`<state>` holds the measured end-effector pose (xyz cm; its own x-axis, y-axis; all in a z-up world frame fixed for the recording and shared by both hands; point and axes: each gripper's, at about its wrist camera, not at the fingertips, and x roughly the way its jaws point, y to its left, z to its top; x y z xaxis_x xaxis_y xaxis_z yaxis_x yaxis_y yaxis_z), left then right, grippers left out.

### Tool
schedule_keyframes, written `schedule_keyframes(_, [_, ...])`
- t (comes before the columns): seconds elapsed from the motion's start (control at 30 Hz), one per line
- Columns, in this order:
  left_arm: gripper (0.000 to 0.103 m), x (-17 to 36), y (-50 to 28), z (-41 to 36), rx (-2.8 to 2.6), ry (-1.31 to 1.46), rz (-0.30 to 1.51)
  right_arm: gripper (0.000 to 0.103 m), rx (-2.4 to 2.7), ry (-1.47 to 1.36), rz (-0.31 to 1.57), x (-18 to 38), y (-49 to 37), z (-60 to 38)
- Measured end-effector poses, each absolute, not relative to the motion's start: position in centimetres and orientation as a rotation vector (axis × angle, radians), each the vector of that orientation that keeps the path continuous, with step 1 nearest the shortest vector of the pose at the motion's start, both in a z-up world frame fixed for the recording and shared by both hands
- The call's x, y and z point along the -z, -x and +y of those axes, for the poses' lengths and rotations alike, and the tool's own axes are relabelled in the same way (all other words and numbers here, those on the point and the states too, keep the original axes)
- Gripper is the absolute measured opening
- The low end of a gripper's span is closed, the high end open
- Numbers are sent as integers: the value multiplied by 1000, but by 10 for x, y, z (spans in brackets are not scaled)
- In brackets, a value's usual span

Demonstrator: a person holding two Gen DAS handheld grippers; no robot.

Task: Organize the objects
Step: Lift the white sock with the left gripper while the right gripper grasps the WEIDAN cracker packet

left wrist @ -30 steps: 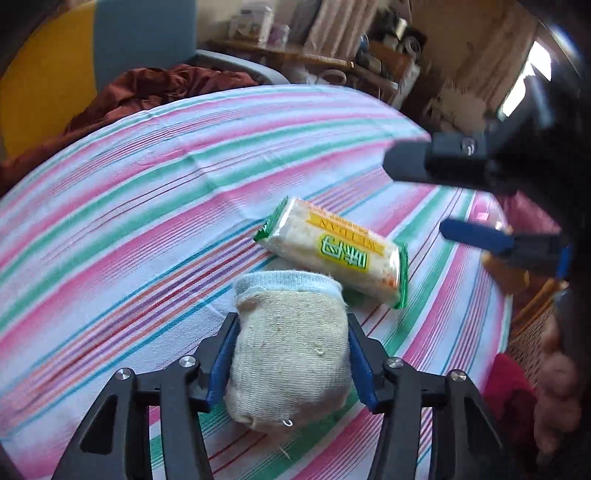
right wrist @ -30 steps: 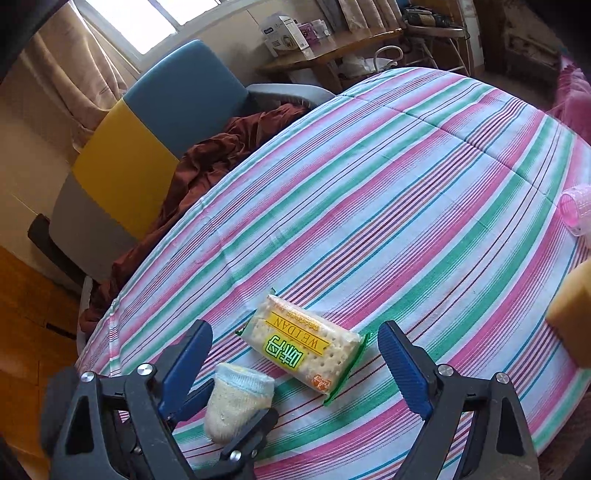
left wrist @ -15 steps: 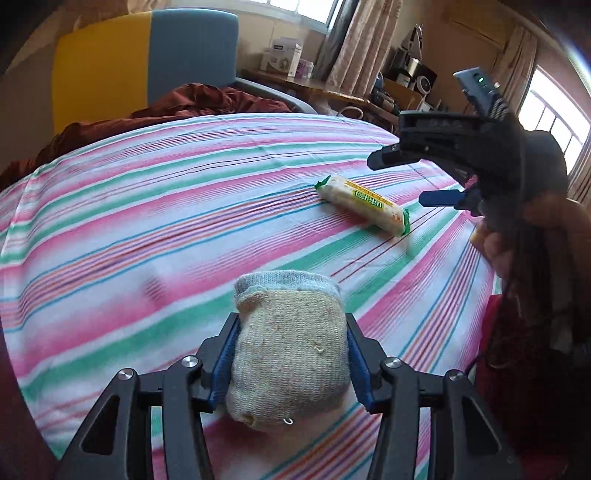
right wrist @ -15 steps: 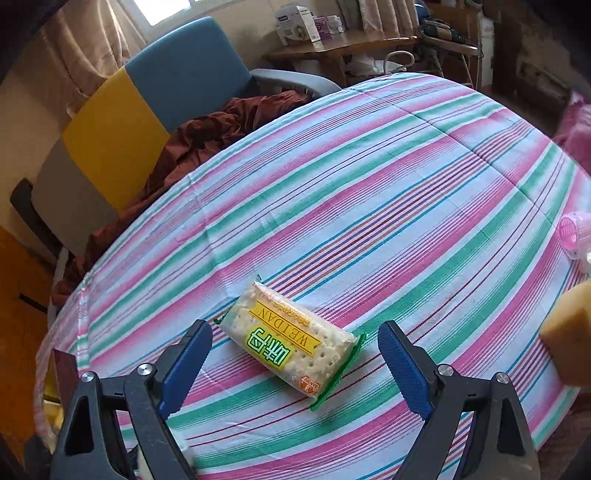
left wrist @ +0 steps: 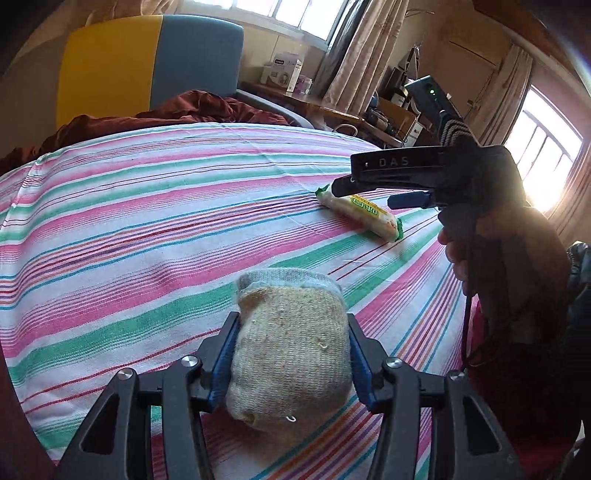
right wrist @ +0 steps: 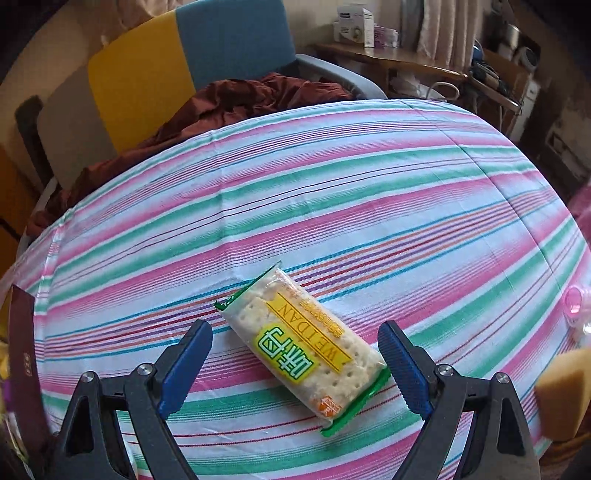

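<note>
Closer now, right tool [right wrist: 295, 365] straddles WEIDAN cracker pack [right wrist: 306, 347].

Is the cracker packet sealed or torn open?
Sealed, as far as visible: the cracker packet lies flat on the striped cloth, both green end seams intact, crackers inside.

You've got a striped cloth [right wrist: 332, 192], pink/green/white, covering the counter. Behind it: a chair w/ yellow and blue back panels [right wrist: 192, 55], and a rumpled dark-red fabric [right wrist: 236, 103] heaped on its seat, touching the cloth's far edge. Further back, a wooden side table [right wrist: 388, 55] w/ a white box [right wrist: 352, 20] on top, curtains [left wrist: 354, 55] just beside it. Bright window [left wrist: 546, 155] at right in the left wrist view. At the counter's right edge you'll see a small pink transparent item [right wrist: 573, 304], too blurred to tell what. Dark maroon flat thing [right wrist: 22, 354] at the left edge
</note>
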<state>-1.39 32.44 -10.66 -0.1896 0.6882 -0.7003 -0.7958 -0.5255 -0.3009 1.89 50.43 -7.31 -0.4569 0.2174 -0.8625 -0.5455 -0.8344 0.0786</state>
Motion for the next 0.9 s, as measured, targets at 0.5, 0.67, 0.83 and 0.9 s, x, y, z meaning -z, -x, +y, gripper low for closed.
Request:
schedule_keyframes(0.5, [56, 108, 16, 320, -1859, 1011, 144, 49, -2353, 1472, 418, 87, -3, 490])
schedule_keyframes(0.67, [56, 108, 16, 321, -1860, 1010, 147, 49, -2364, 1500, 397, 88, -1, 484])
schedule_keyframes(0.83, [56, 108, 14, 321, -1865, 1006, 160, 50, -2357, 1505, 396, 91, 1, 486])
schedule_keyframes(0.9, [56, 108, 13, 321, -1866, 1004, 164, 51, -2358, 1507, 399, 91, 1, 488])
